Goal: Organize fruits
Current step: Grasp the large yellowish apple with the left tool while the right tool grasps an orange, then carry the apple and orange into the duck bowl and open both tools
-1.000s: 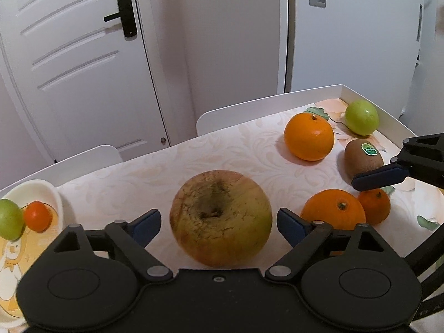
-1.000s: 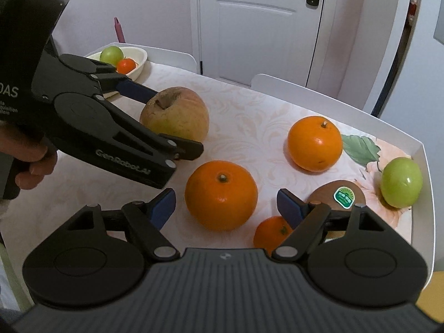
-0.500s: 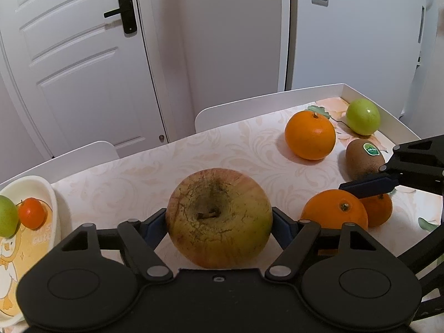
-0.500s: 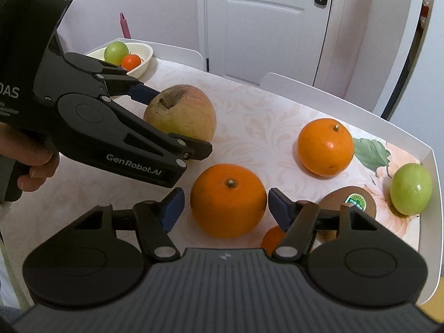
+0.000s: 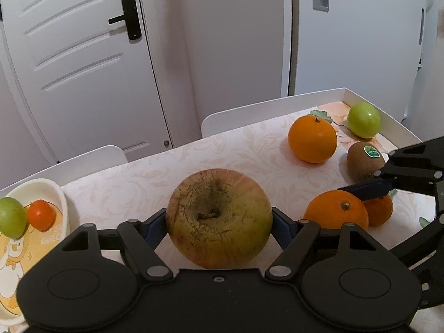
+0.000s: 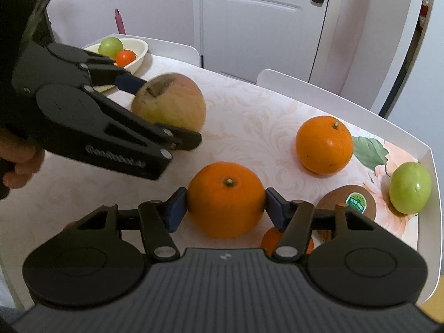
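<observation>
The cream bowl (image 6: 140, 52) at the table's far left corner contains a green apple (image 6: 111, 46) and a small tomato (image 6: 125, 57). The left gripper (image 5: 219, 223) clasps the large russet apple (image 5: 219, 217). The right gripper (image 6: 225, 204) has just been closing, and its pads now touch the orange (image 6: 226, 198) between them.

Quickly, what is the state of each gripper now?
Left gripper: shut on the big yellow-red apple.
Right gripper: just closed onto the large round orange.

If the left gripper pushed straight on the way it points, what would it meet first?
The large apple: the left gripper is already closed on it, pads on both sides. Past the apple lies bare table, though depth there is hard to judge.
</observation>
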